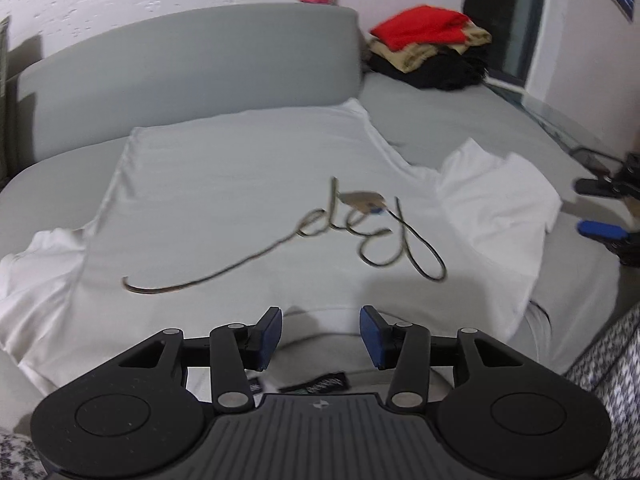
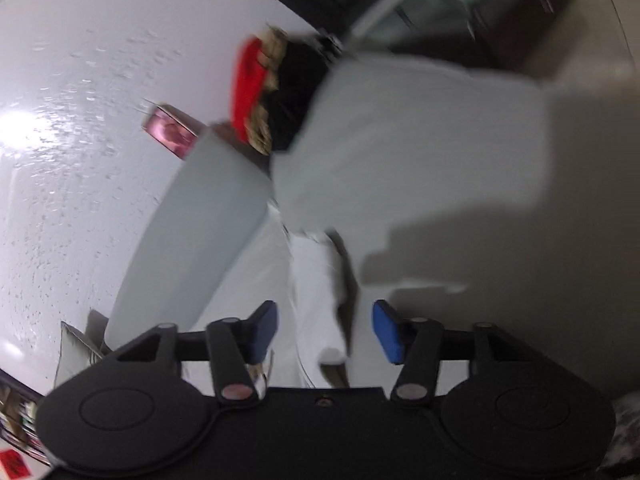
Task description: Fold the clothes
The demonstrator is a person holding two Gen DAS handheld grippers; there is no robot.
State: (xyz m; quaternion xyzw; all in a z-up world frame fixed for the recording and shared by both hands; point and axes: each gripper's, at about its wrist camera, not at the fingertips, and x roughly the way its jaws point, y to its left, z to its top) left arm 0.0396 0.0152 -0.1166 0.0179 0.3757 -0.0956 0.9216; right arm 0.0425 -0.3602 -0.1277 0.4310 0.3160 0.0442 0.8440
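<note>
While my left gripper (image 1: 320, 338) is hovering with its jaws parted and nothing between the pads, I am looking down past it at the collar of the white T-shirt (image 1: 256, 184); the neck label is lying just under the fingers, untouched. My right gripper (image 2: 325, 330) is also standing released (its view is badly blurred and tilted); a white sleeve (image 2: 320, 292) is lying in the gap between the pads, but neither pad is pressing on it, so I am judging it as let go rather than gripped. Moving outward, the shirt is lying spread flat on the grey bed (image 1: 460, 120), print side up with its cursive lettering (image 1: 360, 240) showing and a small paper tag (image 1: 366, 200) resting on the chest; the sleeve on the right of the left view is looking turned back on itself, the other sleeve is lying spread out. Farther off, a pile of red, tan and black clothes (image 1: 432, 48) is sitting near the headboard (image 1: 180, 68). I am reckoning the folding as barely begun; the body folds are all remaining.
</note>
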